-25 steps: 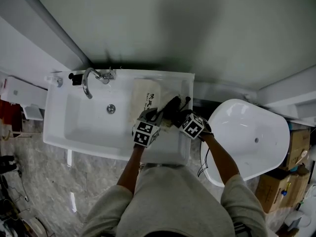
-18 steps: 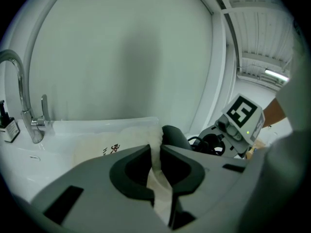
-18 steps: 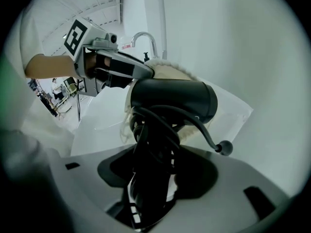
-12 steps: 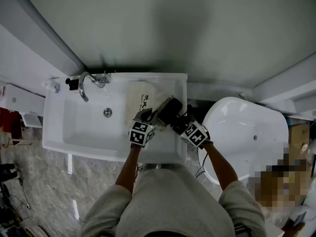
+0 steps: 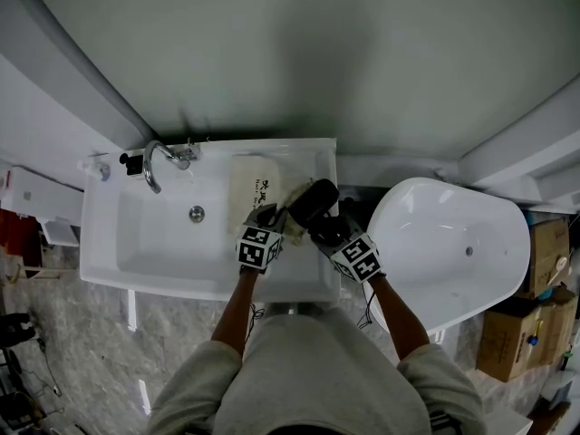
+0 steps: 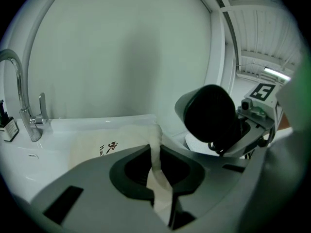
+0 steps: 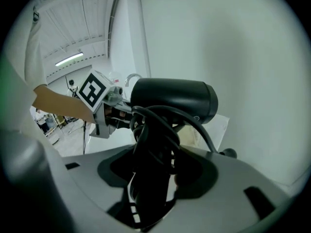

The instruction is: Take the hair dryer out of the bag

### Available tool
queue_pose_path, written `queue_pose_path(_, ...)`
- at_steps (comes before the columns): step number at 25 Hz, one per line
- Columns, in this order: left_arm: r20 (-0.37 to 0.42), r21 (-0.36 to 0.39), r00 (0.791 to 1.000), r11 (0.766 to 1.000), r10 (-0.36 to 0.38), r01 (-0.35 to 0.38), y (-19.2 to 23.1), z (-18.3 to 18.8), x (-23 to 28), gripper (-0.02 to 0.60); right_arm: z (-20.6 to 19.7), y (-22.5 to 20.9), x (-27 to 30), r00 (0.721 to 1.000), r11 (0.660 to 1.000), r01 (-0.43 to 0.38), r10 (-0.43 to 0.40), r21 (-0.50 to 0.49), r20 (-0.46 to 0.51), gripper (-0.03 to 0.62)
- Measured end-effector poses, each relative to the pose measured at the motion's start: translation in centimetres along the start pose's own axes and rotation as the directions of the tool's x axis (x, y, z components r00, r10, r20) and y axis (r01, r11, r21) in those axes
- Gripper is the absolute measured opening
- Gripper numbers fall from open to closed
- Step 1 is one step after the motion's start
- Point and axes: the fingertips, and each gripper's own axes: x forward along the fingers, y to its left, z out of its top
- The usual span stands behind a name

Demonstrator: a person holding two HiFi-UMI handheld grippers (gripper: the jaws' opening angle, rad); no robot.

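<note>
A black hair dryer point(image 5: 314, 201) with its cord wound round the handle is up in the air over the right end of the sink counter. My right gripper point(image 7: 150, 171) is shut on its handle, the barrel point(image 7: 172, 96) lying crosswise above the jaws. The cream cloth bag point(image 5: 255, 183) with dark print lies flat on the counter. My left gripper point(image 6: 158, 174) is shut on a fold of the bag's edge point(image 6: 154, 149). In the left gripper view the dryer point(image 6: 211, 116) hangs to the right, clear of the bag.
A white sink point(image 5: 145, 243) with a chrome tap point(image 5: 156, 159) takes up the left. A white bathtub point(image 5: 453, 243) stands at the right, cardboard boxes point(image 5: 526, 333) beyond it. A pale wall rises just behind the counter.
My right gripper has lifted the hair dryer up and rolled it, so it now stands free above the bag. The left gripper has stayed put, pinching the bag.
</note>
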Motion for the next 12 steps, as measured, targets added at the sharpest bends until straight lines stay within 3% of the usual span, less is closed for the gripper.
queue_pose_path(12, -0.001, -0.007, 1.0, 1.0, -0.009, 0.009, -0.8, -0.5, 0.2, 0.044, 4.8, 1.3, -3.8, 0.969, 0.991, 0.112, -0.126, 0.077, 0.213, 0.221)
